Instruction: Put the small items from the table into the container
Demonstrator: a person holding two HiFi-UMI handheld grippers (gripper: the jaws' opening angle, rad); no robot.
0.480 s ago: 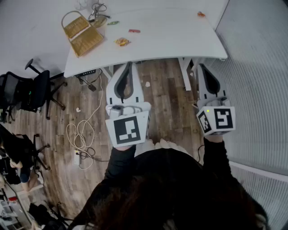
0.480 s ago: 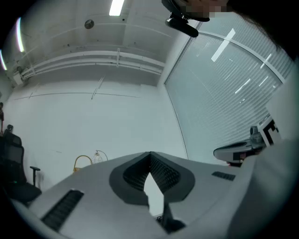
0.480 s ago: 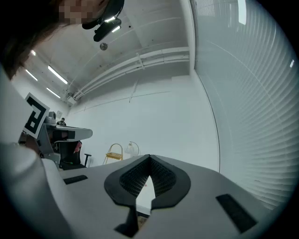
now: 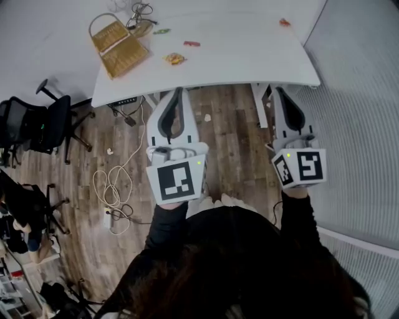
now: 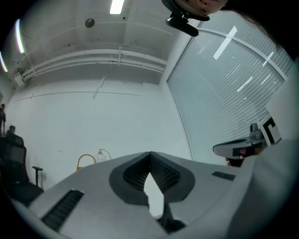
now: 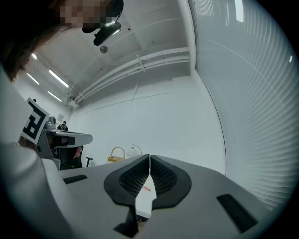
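A yellow wicker basket [image 4: 118,47] with a hoop handle stands on the white table [image 4: 243,53] at its left end. Small items lie on the tabletop: a green one [image 4: 162,30], a red one [image 4: 191,43], an orange-yellow wrapper [image 4: 174,59] and a red-orange one [image 4: 283,22] far right. My left gripper [image 4: 177,92] and right gripper [image 4: 278,91] hover over the wooden floor just short of the table's near edge, both shut and empty. The left gripper view shows its shut jaws [image 5: 150,155] and the basket handle [image 5: 85,158]; the right gripper view shows its shut jaws [image 6: 149,158] and the basket [image 6: 117,154].
Black office chairs [image 4: 43,124] stand at the left. Loose cables [image 4: 112,187] lie on the wooden floor beside a socket strip. A wall of blinds [image 4: 361,112] runs along the right. A wire lamp-like object [image 4: 138,14] sits behind the basket.
The table and its items sit slightly lower and to the right in the head view. Both grippers hold their place and stay shut.
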